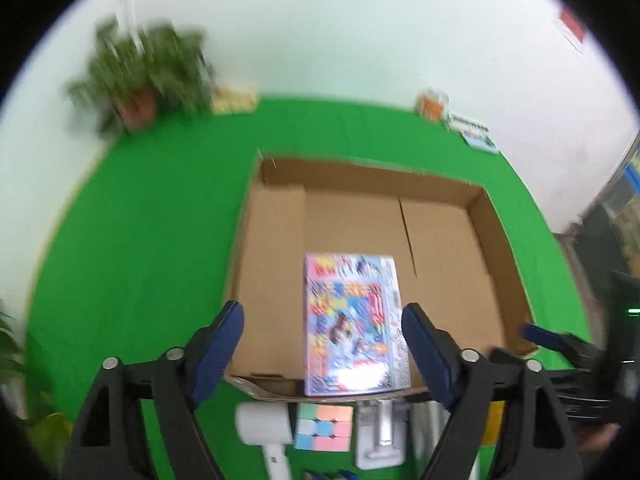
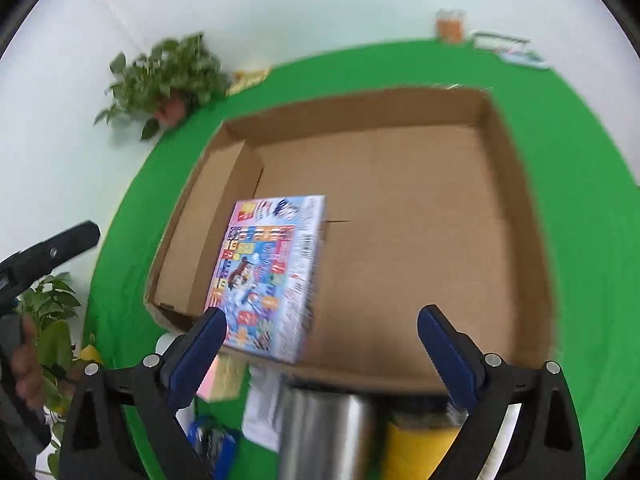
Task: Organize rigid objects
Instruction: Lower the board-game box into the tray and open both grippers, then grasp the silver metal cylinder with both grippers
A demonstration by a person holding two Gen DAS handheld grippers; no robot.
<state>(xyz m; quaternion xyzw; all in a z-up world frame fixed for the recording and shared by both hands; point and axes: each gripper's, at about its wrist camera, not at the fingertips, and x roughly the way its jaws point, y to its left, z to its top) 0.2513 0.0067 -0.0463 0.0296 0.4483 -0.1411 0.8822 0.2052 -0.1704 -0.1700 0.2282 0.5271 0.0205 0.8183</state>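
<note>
L gripper point(image 1: 322, 322): jaws spread wide, nothing pinched; colourful box shows in the gap but the pads don't touch it.
R gripper point(image 2: 322, 326): jaws spread too, empty; L pad overlaps box's near corner in the pic, contact can't tell.
Near row, L view only: white cylinder w/ handle point(image 1: 264, 426), pastel cube point(image 1: 324, 426), white metal-barred item point(image 1: 378, 436), all on the green cloth point(image 1: 140, 220) just outside the carton's near wall.
Near row, R view only: shiny metal can point(image 2: 324, 432), yellow item point(image 2: 420, 444), blue pack point(image 2: 212, 444); blurred.
Colourful box point(image 2: 268, 276): inside the cardboard carton point(image 2: 520, 216), lying flat on its floor, near-left part, against the near wall.
Carton: open top, otherwise bare floor.
Far edge: potted plant point(image 1: 140, 76), small packs by the wall.
R view extra: other gripper + a hand point(image 2: 26, 364) at far left.
</note>
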